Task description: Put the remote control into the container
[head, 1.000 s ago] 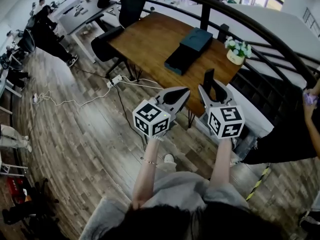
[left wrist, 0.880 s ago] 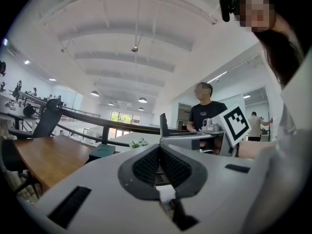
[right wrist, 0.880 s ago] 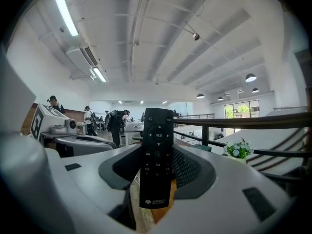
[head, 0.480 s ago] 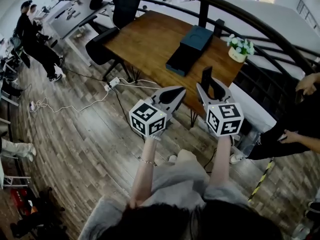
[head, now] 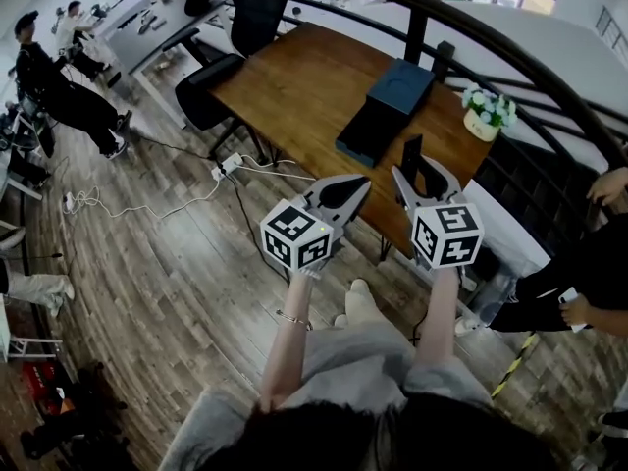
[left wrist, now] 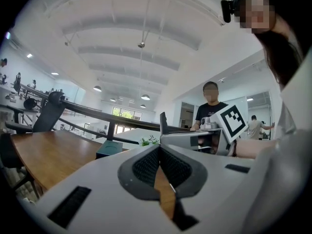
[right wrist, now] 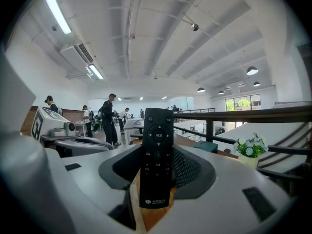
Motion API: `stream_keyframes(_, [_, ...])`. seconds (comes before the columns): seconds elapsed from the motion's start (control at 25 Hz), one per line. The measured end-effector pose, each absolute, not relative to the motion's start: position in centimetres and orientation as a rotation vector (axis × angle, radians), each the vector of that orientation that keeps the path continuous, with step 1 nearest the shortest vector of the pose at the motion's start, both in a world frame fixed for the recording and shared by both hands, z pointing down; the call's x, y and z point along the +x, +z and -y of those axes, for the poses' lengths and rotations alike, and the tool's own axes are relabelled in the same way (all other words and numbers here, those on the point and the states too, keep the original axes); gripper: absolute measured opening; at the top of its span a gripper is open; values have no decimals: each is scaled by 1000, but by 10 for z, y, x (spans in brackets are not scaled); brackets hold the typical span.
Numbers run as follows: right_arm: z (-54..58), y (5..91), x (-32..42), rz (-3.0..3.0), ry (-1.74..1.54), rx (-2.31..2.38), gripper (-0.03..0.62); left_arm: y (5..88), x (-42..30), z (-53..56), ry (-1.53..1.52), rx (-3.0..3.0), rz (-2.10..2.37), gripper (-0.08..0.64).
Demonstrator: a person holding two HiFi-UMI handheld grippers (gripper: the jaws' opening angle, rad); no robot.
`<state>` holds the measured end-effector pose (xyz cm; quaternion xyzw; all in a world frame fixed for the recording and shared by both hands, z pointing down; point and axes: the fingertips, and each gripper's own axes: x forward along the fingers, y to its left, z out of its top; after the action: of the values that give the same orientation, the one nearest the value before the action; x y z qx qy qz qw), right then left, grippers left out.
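Note:
A black remote control [head: 411,156] stands upright in my right gripper [head: 420,173], which is shut on its lower half; its buttons face the camera in the right gripper view [right wrist: 157,155]. My left gripper [head: 364,181] is beside it, shut with nothing between its pads [left wrist: 146,164]. Both grippers hover above the floor, short of the near edge of the wooden table [head: 294,81]. The container, a dark teal box [head: 400,86] with a black part [head: 365,137] in front of it, lies on the table beyond the grippers. It also shows as a teal box [left wrist: 109,147] in the left gripper view.
A pot of white flowers [head: 489,114] stands on the table's right corner. A black railing [head: 510,52] curves behind the table. An office chair [head: 231,37] sits at the table's far left. Cables and a power strip [head: 228,165] lie on the plank floor. A person [head: 579,283] stands at right.
Both grippers keep their pose and the remote stays gripped. The head view has shifted a little, so the table sits slightly further right. People at the left and right have moved.

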<state>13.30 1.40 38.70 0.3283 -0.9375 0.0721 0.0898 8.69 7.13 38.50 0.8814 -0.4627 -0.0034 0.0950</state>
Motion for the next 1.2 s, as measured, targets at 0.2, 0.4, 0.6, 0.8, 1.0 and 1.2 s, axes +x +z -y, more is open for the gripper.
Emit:
stream_keyframes(0.2, [20, 396, 112, 2779, 218, 923, 204, 396, 70, -38, -8, 2572, 1391, 3])
stream_keyframes(0.4, [45, 398, 97, 2762, 232, 892, 204, 394, 49, -16, -19, 2534, 1424, 3])
stream_keyframes(0.6, [59, 405, 87, 2742, 255, 864, 204, 400, 38, -1, -15, 2502, 1431, 3])
stream_keyframes(0.8, [75, 417, 81, 2718, 296, 874, 204, 413, 26, 18, 8, 2491, 1404, 3])
stream_keyframes(1.0, [93, 429, 76, 2666, 349, 926, 204, 432, 13, 38, 23, 2487, 1319, 3])
stream_keyframes(1.2, [112, 436, 68, 2613, 377, 1011, 204, 444, 3, 57, 71, 2521, 1201, 3])
